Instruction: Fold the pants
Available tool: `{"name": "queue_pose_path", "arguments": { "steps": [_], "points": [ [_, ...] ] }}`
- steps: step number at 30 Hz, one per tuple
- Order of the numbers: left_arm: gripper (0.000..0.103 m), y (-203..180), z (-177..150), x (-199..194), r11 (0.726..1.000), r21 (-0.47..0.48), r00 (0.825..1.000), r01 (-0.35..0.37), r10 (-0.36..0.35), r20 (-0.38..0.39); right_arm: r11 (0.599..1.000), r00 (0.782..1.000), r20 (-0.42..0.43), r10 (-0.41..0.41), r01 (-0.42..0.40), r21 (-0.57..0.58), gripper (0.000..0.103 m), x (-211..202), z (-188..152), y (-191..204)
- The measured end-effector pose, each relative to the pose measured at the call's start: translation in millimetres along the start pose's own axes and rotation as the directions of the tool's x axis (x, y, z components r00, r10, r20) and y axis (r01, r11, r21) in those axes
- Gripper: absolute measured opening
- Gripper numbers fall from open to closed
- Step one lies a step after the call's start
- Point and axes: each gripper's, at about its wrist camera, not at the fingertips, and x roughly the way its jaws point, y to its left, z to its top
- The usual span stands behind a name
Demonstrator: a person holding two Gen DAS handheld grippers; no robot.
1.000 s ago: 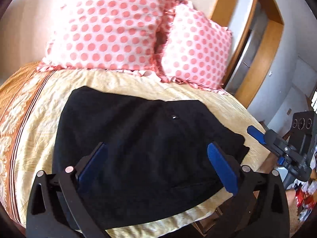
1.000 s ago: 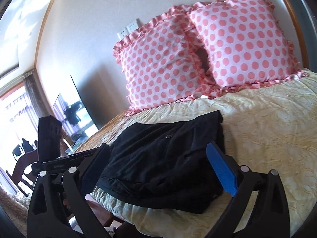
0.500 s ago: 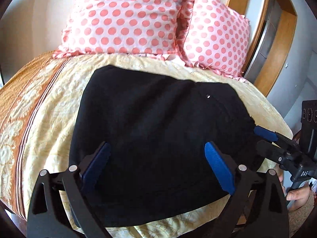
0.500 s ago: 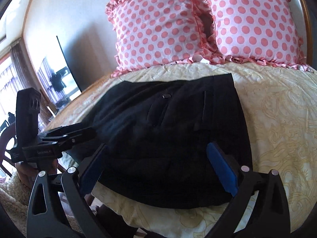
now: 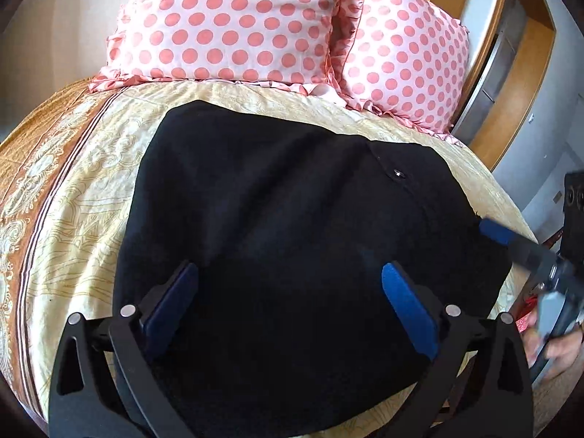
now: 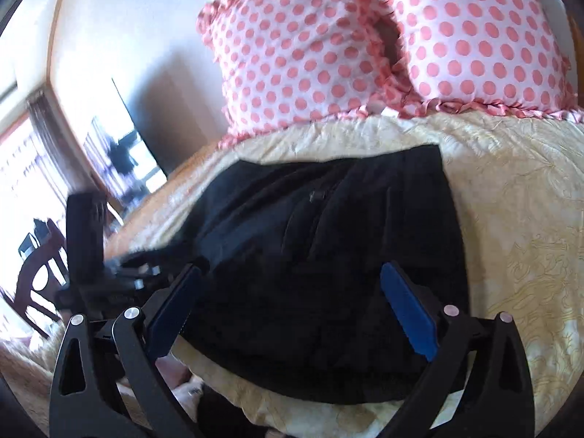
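Observation:
Black pants (image 5: 292, 233) lie in a folded rectangle on the yellow patterned bed cover (image 5: 73, 226), a metal button (image 5: 396, 172) showing near their far right. My left gripper (image 5: 288, 284) hovers open just above the near part of the pants, nothing between its blue pads. In the right wrist view the same pants (image 6: 328, 255) lie across the bed's near corner, and my right gripper (image 6: 292, 288) stands open over their near edge. The right gripper's blue tip (image 5: 494, 231) shows at the pants' right edge in the left wrist view.
Two pink polka-dot pillows (image 5: 233, 25) lean against the wall at the head of the bed. A wooden door frame (image 5: 511, 84) stands to the right. A dark chair (image 6: 40, 277) and a bright window are off the bed's left side.
Both grippers have dropped closer over the pants, which now fill more of each view. The right gripper has moved up to the pants' right edge. Both stay open.

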Motion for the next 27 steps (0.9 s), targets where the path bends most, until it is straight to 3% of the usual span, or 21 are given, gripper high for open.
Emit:
{"name": "queue_pose_path", "arguments": {
  "steps": [3, 7, 9, 15, 18, 21, 24, 27],
  "points": [
    [0.101, 0, -6, -7, 1.000, 0.025, 1.000, 0.005, -0.005, 0.010, 0.988, 0.999, 0.032, -0.023, 0.018, 0.151, 0.100, -7, 27, -42],
    [0.101, 1, -10, -12, 0.999, 0.037, 1.000, 0.016, -0.016, 0.014, 0.949, 0.996, -0.084, -0.035, 0.059, 0.309, 0.079, 17, 41, -94],
    [0.101, 1, -11, -13, 0.999, 0.044, 1.000, 0.017, -0.018, 0.014, 0.937, 0.992, -0.121, -0.037, 0.077, 0.342, 0.078, 28, 40, -106],
    [0.101, 0, -11, -13, 0.998, 0.057, 1.000, 0.015, -0.016, 0.013, 0.948, 0.982, -0.186, -0.043, 0.099, 0.302, 0.074, 45, 32, -101],
    [0.101, 0, -12, -12, 0.998, 0.065, 1.000, 0.010, -0.011, 0.013, 0.957, 0.979, -0.202, -0.017, 0.074, 0.280, 0.055, 49, 31, -92],
    [0.101, -2, -12, -12, 0.997, 0.075, 1.000, 0.002, -0.003, 0.015, 0.989, 0.979, -0.194, -0.065, 0.088, 0.115, 0.054, 47, 33, -62],
    [0.101, -1, -12, -12, 0.997, 0.080, 1.000, -0.003, 0.001, 0.017, 0.996, 0.979, -0.183, -0.090, 0.088, -0.016, 0.054, 42, 31, -38],
    [0.101, -1, -13, -11, 0.997, 0.079, 1.000, -0.001, -0.001, 0.016, 0.989, 0.973, -0.207, -0.098, 0.119, 0.088, 0.054, 41, 33, -56]
  ]
}}
